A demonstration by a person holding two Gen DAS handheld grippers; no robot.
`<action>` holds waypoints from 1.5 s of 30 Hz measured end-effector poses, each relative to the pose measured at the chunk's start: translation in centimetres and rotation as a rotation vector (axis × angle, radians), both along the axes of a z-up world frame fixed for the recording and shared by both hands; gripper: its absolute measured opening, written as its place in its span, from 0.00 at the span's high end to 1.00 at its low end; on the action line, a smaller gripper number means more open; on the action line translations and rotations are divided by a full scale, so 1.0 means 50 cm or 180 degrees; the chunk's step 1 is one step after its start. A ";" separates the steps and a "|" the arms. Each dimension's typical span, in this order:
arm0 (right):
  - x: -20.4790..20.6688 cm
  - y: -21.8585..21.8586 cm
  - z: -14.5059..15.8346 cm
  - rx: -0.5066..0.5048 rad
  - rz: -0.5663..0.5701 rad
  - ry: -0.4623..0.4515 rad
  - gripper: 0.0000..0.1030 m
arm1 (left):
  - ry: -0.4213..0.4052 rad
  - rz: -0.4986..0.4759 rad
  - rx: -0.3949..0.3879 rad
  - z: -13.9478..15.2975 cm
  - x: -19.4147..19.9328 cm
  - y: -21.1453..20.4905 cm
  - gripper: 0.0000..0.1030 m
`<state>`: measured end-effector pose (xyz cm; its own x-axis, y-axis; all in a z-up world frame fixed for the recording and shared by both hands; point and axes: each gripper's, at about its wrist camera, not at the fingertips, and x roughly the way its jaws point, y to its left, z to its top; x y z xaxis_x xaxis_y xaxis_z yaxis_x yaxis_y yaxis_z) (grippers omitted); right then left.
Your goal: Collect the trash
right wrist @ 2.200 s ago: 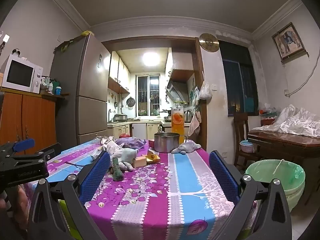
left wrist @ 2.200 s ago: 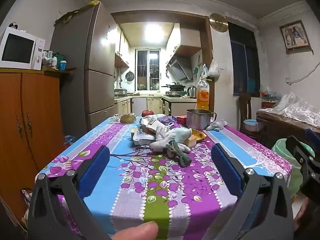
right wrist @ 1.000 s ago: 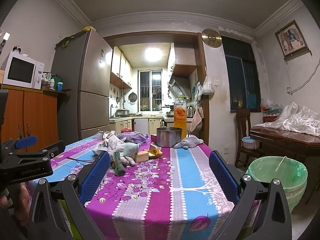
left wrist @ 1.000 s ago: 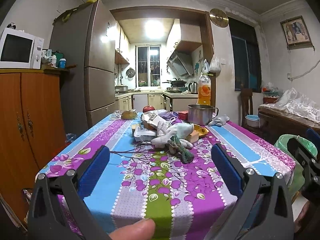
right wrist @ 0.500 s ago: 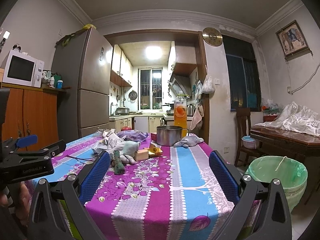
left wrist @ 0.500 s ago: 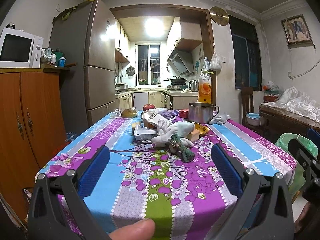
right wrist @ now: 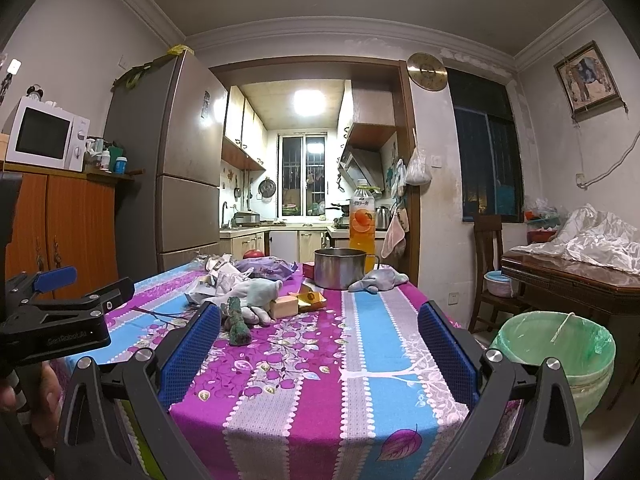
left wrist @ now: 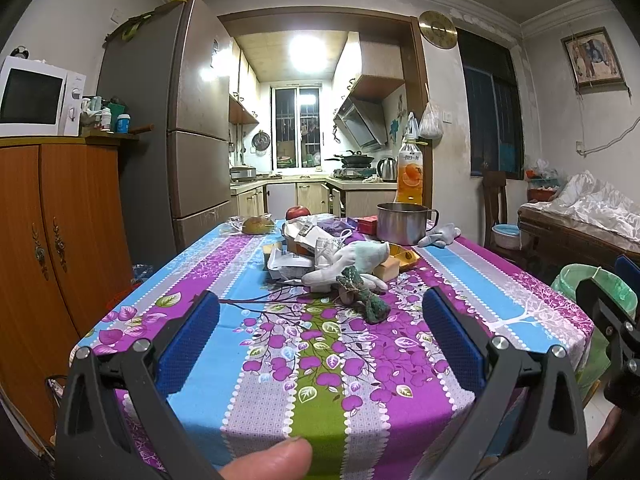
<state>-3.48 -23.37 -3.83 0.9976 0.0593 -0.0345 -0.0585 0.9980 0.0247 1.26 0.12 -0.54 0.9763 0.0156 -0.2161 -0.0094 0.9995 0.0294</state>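
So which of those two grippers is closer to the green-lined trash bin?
Right. The right gripper hovers open over the table's near edge, with the trash bin just off its right finger. The left gripper, also open, sits further left, with the right one between it and the bin.

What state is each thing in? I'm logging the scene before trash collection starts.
left gripper: open, empty
right gripper: open, empty
trash bin: lined with a green bag, open
steel pot: upright, uncovered
juice bottle: upright, capped
white glove: lying on the pile
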 end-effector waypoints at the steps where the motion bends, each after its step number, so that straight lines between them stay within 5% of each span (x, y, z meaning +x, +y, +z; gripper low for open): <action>1: 0.000 0.000 -0.001 -0.0002 0.0002 0.0001 0.05 | -0.0002 0.0001 -0.0001 0.000 0.000 0.000 0.05; 38: 0.017 0.007 -0.008 -0.0061 0.0054 0.0099 0.05 | 0.0047 -0.0014 0.0023 -0.012 0.010 0.003 0.05; 42: 0.069 0.017 0.011 -0.0076 0.0287 0.0386 0.05 | 0.0259 -0.0060 0.0013 -0.010 0.063 0.029 0.05; 45: 0.178 0.042 0.028 -0.0183 0.0671 0.0904 0.05 | 0.0616 -0.0003 -0.0079 -0.008 0.151 0.075 0.05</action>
